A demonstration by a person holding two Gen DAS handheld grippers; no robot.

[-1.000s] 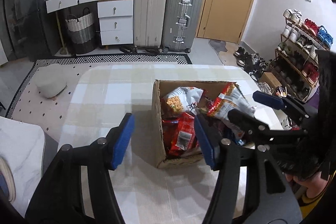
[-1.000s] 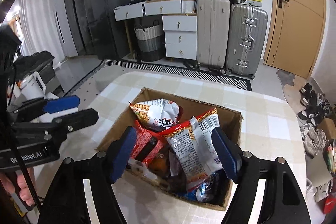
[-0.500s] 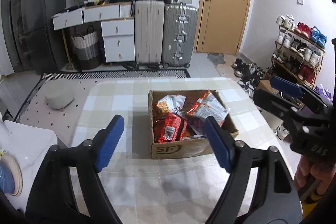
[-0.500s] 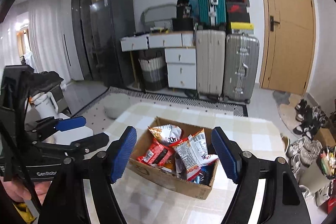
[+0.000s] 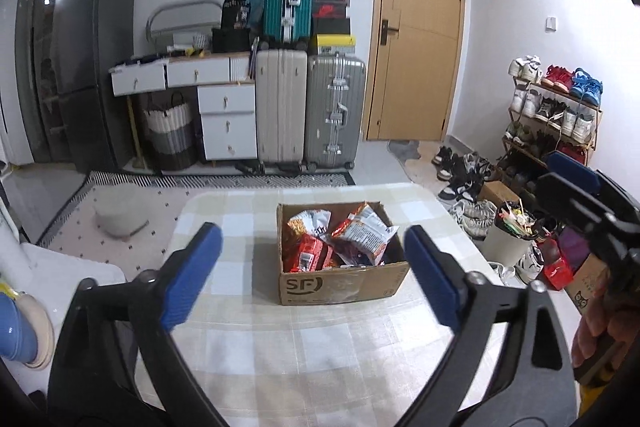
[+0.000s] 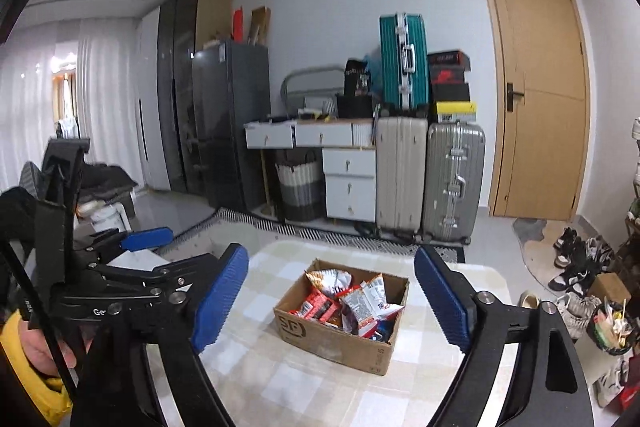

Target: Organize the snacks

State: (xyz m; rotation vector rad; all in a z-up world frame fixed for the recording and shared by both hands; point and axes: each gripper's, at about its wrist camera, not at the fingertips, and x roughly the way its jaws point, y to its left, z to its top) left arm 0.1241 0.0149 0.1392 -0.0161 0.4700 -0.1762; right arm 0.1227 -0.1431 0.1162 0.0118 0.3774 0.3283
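in the left wrist view, the cardboard box [image 5: 340, 279] is seen at the centre of the frame on the checked table [image 5: 248, 347], filled with snack packets [image 5: 352, 235]. its printed front wall faces the lens and its long axis runs left to right across the picture. the left gripper [image 5: 312, 275] is held apart from the box, its jaws opening, with nothing gripped between them. the packing step is judged done or nearly so.

in the right wrist view, the box is found at lower centre, set at a slant, one corner turned toward the lower right. the right gripper [image 6: 330, 297] is likewise opening and empty. if any snack is left outside the box, a fresh reach is called for; none is seen here.
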